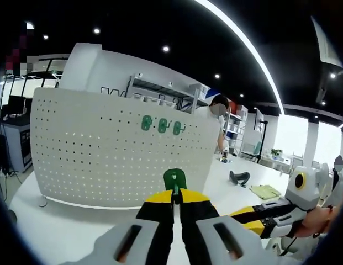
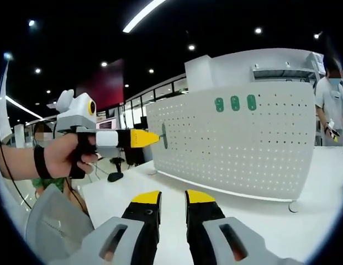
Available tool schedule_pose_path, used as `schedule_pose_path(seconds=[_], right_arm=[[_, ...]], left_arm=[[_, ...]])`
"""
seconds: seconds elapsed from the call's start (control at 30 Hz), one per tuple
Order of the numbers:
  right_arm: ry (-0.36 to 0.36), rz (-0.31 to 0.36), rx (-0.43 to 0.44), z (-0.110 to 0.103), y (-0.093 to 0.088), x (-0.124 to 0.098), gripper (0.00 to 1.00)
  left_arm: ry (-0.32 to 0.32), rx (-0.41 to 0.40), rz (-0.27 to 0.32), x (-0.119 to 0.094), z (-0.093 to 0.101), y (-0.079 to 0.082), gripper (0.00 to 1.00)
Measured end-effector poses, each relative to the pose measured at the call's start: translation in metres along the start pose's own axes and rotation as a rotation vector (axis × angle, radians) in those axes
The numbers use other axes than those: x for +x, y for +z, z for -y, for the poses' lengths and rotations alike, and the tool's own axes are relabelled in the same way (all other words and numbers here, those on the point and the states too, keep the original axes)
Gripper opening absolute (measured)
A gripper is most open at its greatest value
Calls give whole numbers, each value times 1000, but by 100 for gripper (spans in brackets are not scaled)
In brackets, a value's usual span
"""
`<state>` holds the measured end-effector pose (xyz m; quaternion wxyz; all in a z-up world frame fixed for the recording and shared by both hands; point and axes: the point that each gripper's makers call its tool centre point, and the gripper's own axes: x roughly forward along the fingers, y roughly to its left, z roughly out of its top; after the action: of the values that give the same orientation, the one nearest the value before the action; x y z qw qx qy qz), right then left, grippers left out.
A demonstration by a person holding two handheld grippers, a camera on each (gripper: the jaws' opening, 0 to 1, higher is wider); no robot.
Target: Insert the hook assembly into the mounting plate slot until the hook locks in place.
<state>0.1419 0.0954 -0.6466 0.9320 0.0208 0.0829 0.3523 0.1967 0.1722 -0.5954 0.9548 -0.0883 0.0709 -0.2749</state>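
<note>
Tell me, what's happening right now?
Left gripper shut on green hook, short of pegboard. Right gripper open, empty. Three hooks already mounted. Path clear.

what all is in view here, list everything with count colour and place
pegboard: 1, white, upright on the table
mounted hooks: 3, green, in a row near the pegboard's top
held hook: 1, green, pinched in the left gripper's jaws, short of the pegboard
table: 1, white, under the pegboard
cloth: 1, yellow-green, on the table to the right
bystander: 1, light top, behind the table
left gripper: 1, yellow tips, shut on the held hook
right gripper: 1, yellow tips, open, nothing held
hand: 1, holding the left gripper
</note>
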Motion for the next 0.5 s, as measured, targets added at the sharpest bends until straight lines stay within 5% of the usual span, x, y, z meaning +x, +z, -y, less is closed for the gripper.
schedule_pose_path(seconds=[0.5], right_arm=[[-43, 7, 14, 7, -1, -7, 16]], left_arm=[[61, 59, 30, 18, -18, 18, 2]])
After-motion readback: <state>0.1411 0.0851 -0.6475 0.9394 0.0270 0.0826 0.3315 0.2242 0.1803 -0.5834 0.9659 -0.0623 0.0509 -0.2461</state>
